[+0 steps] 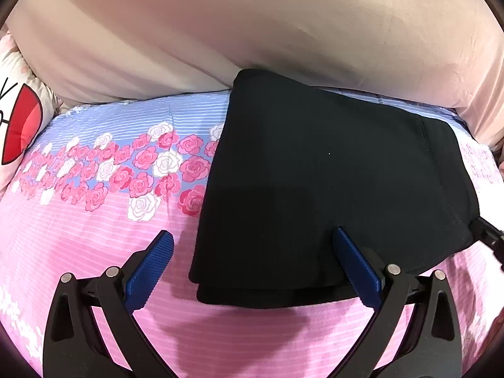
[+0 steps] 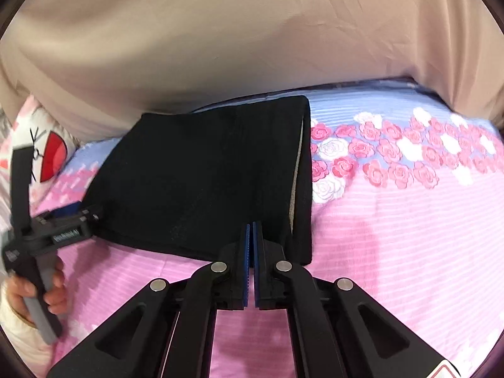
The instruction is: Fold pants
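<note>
Black pants [image 1: 330, 182], folded into a compact, roughly rectangular stack of several layers, lying flat on a bed; far edge close to a beige cover [image 1: 252, 25] bunched along the back. Bedsheet [image 1: 94, 252]: pink with fine pale stripes, a blue-striped band farther back, and a row of pink and white roses between. Left hand-held gripper [image 1: 252, 236]: released, its blue ribbed pads spread wide over the near edge of the pants, one over the sheet, the other over the black fabric, nothing clasped. Right hand-held gripper [image 2: 251, 225]: clenched, blue pads pressed together at the near edge of the pants; whether fabric is caught between them cannot be told. A hand [image 2: 47, 286] grips the left tool's grey handle in the right wrist view. White cushion [image 1: 22, 123] with a red printed shape at the left end of the bed.
</note>
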Demonstrator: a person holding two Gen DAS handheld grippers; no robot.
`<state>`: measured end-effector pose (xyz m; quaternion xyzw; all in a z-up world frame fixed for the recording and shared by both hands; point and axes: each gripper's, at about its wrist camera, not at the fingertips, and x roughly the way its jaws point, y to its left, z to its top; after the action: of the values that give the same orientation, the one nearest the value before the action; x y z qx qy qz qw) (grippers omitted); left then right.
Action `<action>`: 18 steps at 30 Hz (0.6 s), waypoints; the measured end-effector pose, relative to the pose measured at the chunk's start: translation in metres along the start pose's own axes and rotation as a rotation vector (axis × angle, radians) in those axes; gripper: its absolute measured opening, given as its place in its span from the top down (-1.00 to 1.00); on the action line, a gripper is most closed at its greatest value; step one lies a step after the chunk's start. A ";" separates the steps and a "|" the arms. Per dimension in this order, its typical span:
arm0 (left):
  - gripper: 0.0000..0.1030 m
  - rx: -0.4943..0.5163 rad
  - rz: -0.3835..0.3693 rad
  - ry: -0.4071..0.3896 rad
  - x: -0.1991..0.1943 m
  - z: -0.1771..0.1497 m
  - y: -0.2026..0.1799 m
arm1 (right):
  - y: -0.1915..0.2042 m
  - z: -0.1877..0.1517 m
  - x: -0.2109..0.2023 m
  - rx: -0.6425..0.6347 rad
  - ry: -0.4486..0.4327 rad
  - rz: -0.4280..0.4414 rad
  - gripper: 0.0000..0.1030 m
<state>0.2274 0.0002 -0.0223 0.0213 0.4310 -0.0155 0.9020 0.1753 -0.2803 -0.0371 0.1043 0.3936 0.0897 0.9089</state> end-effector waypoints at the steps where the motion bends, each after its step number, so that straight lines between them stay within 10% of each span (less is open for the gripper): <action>1: -0.91 0.003 0.003 -0.001 0.000 0.000 0.000 | 0.002 0.001 -0.003 0.005 -0.007 0.002 0.96; 10: -0.91 -0.005 -0.002 -0.006 -0.003 -0.002 0.001 | -0.003 -0.002 -0.008 0.017 -0.010 0.003 0.96; 18: -0.90 0.137 -0.006 -0.173 -0.090 -0.047 0.001 | -0.012 -0.036 -0.054 0.067 -0.045 -0.010 0.80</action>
<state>0.1348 0.0041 0.0181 0.0801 0.3493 -0.0495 0.9323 0.1131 -0.3012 -0.0267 0.1348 0.3762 0.0697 0.9140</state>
